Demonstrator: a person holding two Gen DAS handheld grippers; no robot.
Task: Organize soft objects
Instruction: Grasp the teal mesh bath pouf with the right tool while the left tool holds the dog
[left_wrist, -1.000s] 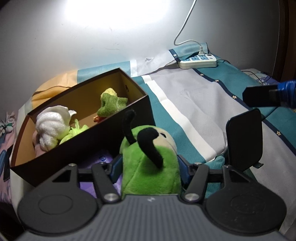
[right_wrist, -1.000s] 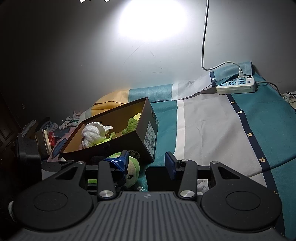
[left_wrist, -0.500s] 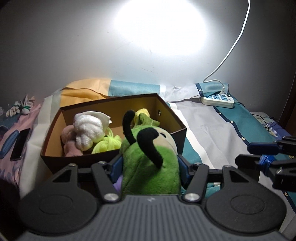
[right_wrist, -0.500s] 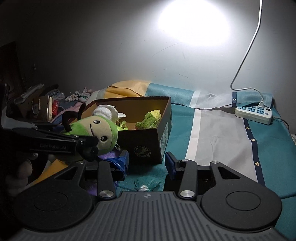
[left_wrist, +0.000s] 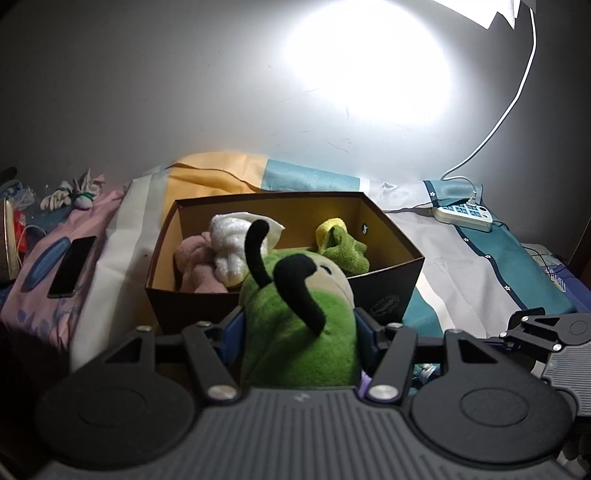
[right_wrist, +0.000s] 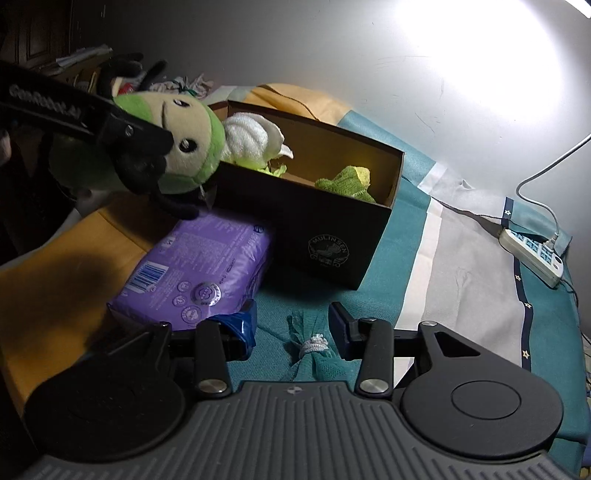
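1. The left gripper (left_wrist: 299, 325) had its jaws pressed against both sides of a green plush toy with black ears and a beige face (left_wrist: 301, 325), holding it up at the near edge of the dark brown cardboard box (left_wrist: 384, 291), presumably so it could be dropped in with the rest.
2. Inside the box lay a white rolled towel (left_wrist: 231, 243), a pink soft bundle (left_wrist: 195, 264) and a green-and-yellow knitted cloth (left_wrist: 343, 247), so I judged the box to be the collecting place.
3. The right gripper (right_wrist: 291, 328) hung low with its jaws partly open and nothing clamped; a teal cloth knotted with a white band (right_wrist: 312, 347) lay on the bed between them, likely the next pick.
4. A purple plastic pack of wipes (right_wrist: 199, 273) rested against the box's near left side.
5. Everything sat on a bed with a teal, grey and white striped cover (right_wrist: 476, 288). A white power strip (right_wrist: 532, 254) lay far right and a black phone (left_wrist: 72, 266) far left, under a bright lamp glare on a plain grey wall (left_wrist: 147, 92).
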